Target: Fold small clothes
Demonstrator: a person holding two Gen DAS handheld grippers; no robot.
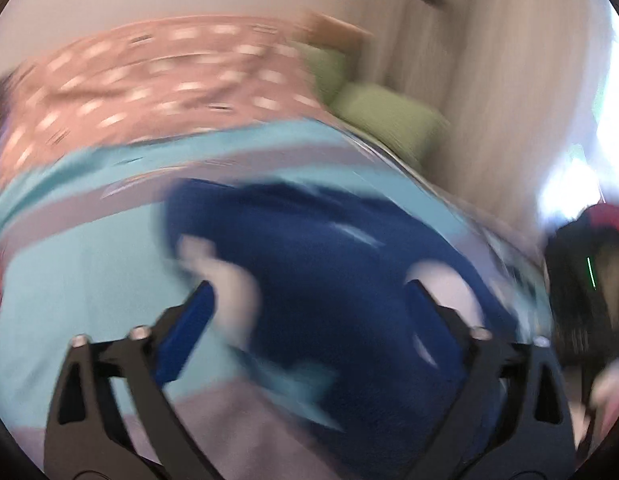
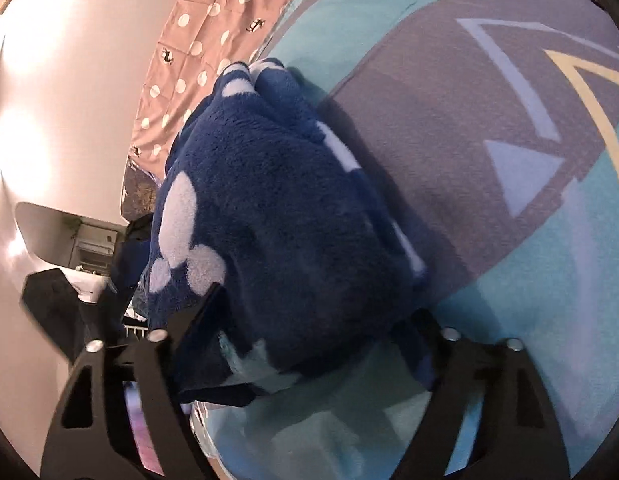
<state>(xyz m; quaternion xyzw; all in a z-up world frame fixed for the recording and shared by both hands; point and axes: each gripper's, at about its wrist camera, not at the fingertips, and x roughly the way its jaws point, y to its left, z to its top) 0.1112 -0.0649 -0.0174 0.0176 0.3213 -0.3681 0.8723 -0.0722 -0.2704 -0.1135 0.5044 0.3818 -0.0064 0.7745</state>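
Note:
A dark blue fleece garment with white spots (image 1: 329,264) lies bunched on a turquoise and grey blanket (image 1: 69,280). The left wrist view is blurred by motion. My left gripper (image 1: 309,304) is open, its blue-padded fingers (image 1: 197,320) spread wide just above the garment, holding nothing. In the right wrist view the same garment (image 2: 277,208) fills the space between my right gripper's (image 2: 313,308) black fingers (image 2: 197,312). Those fingers stand wide apart with the cloth heaped between them. Their tips are hidden by the fleece.
A pink polka-dot cloth (image 1: 149,80) lies beyond the blanket (image 2: 529,280), also in the right wrist view (image 2: 213,32). Green cushions (image 1: 381,116) sit at the far right by a pale curtain. A white wall (image 2: 61,100) and dark clutter are on the left.

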